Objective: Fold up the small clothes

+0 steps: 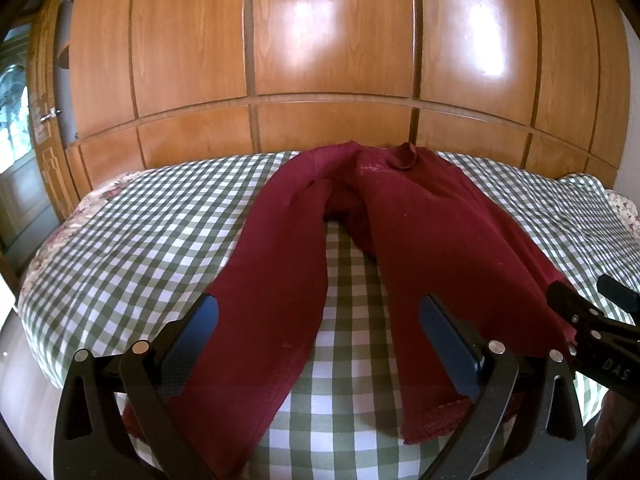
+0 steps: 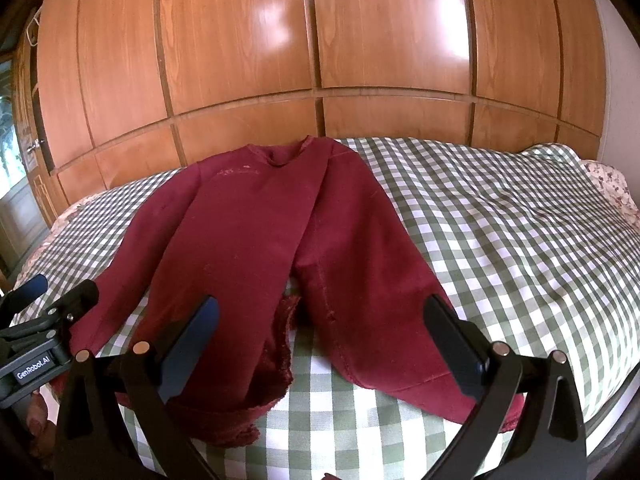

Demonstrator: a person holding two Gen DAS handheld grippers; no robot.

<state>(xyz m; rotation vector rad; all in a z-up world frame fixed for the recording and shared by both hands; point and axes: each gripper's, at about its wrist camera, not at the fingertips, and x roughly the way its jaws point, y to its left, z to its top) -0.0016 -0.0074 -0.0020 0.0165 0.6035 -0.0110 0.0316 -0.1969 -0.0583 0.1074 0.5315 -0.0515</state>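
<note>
From the left wrist, the red top (image 1: 420, 216) lies flat on the checked bed cover (image 1: 132, 216), collar at 12 o'clock against the wooden wardrobe (image 1: 320, 40), one sleeve running down toward 7 o'clock and the body toward 5 o'clock; the left gripper (image 1: 318, 320) is spread wide, nothing between its fingers, hovering over the near ends of sleeve and hem; the right gripper (image 1: 592, 320) enters at 3 o'clock beside the hem's outer edge. This looks like the start of a fold, the cloth laid out but not yet gripped.

From the right wrist, the right gripper (image 2: 320, 320) is likewise spread and empty above the ragged hem (image 2: 280, 360) and the other sleeve (image 2: 380, 280); the left gripper (image 2: 52, 312) shows at 9 o'clock, its opening unclear from here. Next, I judge, each must close on a near edge and carry it toward the collar; the cover is bare at 3 o'clock, giving room; the wardrobe stands close behind at 12.
</note>
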